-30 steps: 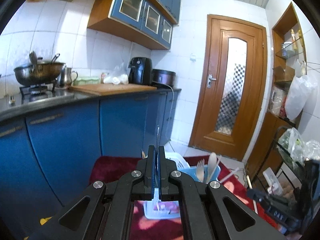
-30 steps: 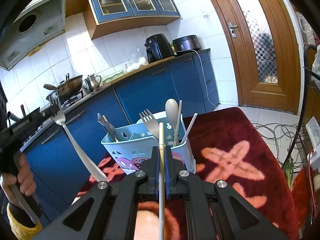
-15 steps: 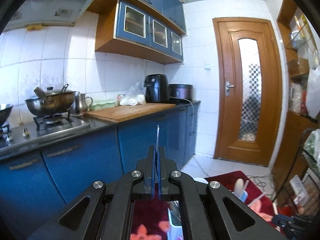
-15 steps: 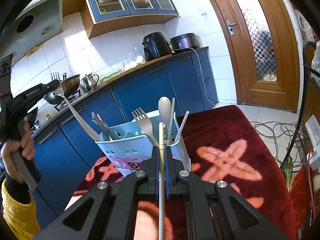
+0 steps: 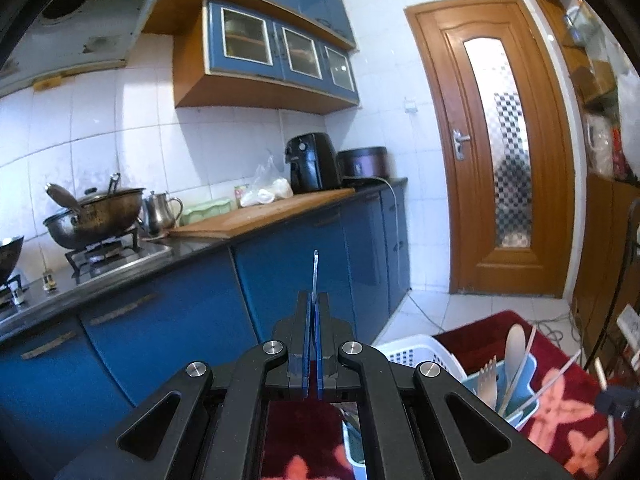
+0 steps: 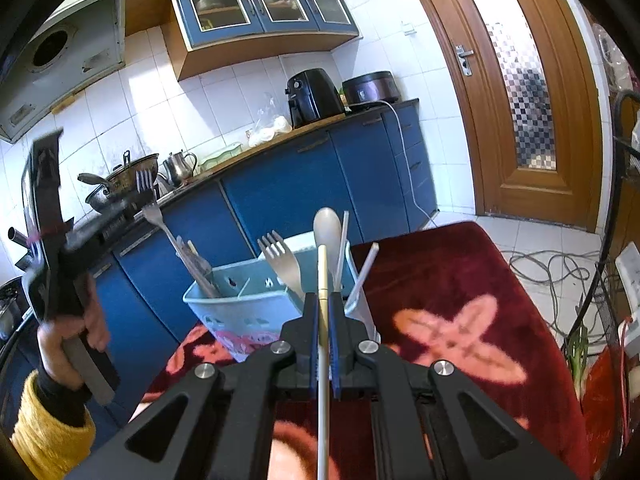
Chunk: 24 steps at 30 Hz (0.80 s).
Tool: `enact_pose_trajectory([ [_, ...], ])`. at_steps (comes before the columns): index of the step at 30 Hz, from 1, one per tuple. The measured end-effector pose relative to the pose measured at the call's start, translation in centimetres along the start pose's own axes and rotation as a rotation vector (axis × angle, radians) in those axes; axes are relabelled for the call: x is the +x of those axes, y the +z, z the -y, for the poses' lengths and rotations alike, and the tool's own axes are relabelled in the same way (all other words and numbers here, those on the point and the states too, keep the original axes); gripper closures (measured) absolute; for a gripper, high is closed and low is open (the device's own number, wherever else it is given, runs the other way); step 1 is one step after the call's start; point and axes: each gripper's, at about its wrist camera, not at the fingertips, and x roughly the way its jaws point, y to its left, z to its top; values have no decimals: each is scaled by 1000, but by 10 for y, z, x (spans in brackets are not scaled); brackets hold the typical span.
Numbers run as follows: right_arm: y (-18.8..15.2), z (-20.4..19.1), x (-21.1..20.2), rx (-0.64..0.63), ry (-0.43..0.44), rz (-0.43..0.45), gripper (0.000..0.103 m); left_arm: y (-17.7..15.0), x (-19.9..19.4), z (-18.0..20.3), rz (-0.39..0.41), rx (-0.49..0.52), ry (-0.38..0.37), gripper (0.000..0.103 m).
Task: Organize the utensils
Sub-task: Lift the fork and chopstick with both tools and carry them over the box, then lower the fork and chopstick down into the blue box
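step in hand: sorting cutlery into the light blue caddy, which stands on the red patterned cloth in front of the blue cabinets.

left gripper: fingers closed flat on a metal fork. in the left view only its thin edge shows, poking out past the tips. in the right view the fork hangs up and to the left of the caddy, clear of the rim, tines upward.

right gripper: fingers pinched on a slim cream-coloured stick, probably a chopstick; its end is hard to read. it points at the caddy, just short of it.

caddy: divided into compartments; a pale fork, a pale spoon and white sticks on the right, darker utensils on the left.

next move, judged: lower the metal fork over a compartment, then release.
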Motion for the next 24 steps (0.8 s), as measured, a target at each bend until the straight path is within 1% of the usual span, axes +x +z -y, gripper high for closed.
enact_pose_trajectory([
  [3,14,-3,5,-10,2,41,97,-7,7,5,-23,0,-14,102],
  [7,38,-11,15,-32,-2,139,97,-14,14,10,-40,-3,-28,102],
  [13,61,-22,40,-61,-30,267,97,-21,22,11,-59,-13,-44,101],
  [19,73,-28,67,-83,-60,324,97,-26,28,10,-72,-27,-56,101],
  [24,74,-26,86,-86,-95,344,97,-30,32,9,-76,-43,-68,101],
])
